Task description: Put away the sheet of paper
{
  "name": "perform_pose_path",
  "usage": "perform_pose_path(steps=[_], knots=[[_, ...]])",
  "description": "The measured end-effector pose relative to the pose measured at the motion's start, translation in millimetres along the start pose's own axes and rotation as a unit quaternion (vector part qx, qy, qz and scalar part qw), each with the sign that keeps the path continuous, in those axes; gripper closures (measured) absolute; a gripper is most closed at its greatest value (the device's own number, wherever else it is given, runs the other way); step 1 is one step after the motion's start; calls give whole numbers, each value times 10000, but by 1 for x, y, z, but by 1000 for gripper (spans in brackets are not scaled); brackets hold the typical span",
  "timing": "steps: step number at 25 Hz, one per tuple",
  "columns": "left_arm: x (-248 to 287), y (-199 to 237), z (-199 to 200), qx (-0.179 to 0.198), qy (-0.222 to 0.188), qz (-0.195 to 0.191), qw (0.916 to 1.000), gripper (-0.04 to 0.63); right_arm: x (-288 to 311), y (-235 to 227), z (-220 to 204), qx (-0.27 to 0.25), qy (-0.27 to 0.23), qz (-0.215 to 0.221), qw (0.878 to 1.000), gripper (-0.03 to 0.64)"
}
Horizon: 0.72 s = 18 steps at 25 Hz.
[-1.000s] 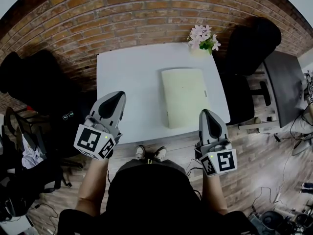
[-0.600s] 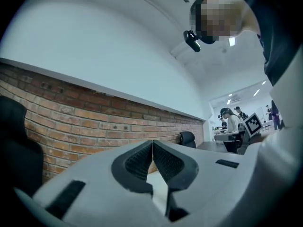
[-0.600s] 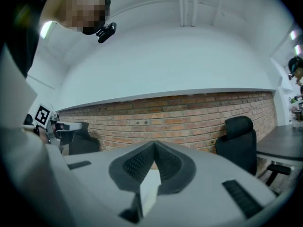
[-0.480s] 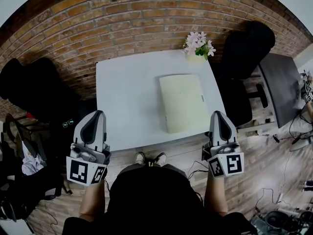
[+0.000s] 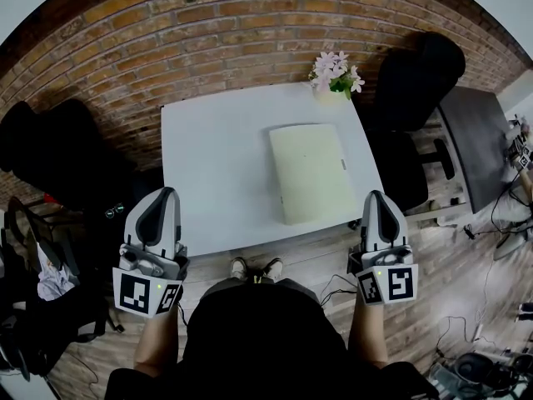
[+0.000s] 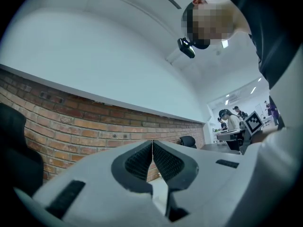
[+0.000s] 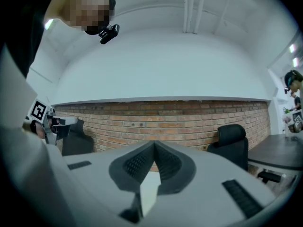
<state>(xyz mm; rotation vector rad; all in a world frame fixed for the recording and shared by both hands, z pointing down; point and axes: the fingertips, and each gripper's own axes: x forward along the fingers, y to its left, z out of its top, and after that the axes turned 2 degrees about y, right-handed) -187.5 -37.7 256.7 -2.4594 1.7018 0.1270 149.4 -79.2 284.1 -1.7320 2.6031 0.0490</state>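
Both grippers clenched and empty off the table's near edge; sheet flat on the tabletop.

Behind: red brick wall [image 5: 250,32]. Against it, white rectangular table [image 5: 216,165], flanked by black office chairs [image 5: 420,73], with a small pot of pink flowers [image 5: 335,72] at the far right corner. Pale cream rectangular sheet [image 5: 310,172] on the table's right half, nearer right gripper [image 5: 379,198], well apart from left gripper [image 5: 163,194], touching neither. Both held over wooden floor [image 5: 308,261], ribbed pads pressed together, grasping nothing.
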Motion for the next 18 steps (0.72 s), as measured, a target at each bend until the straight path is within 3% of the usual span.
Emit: perform_pose_path(steps=[18], knots=[[-8,-4,-9,-88,75,-46,9999,568,2,12,-3,-33,56,76,10000,604]])
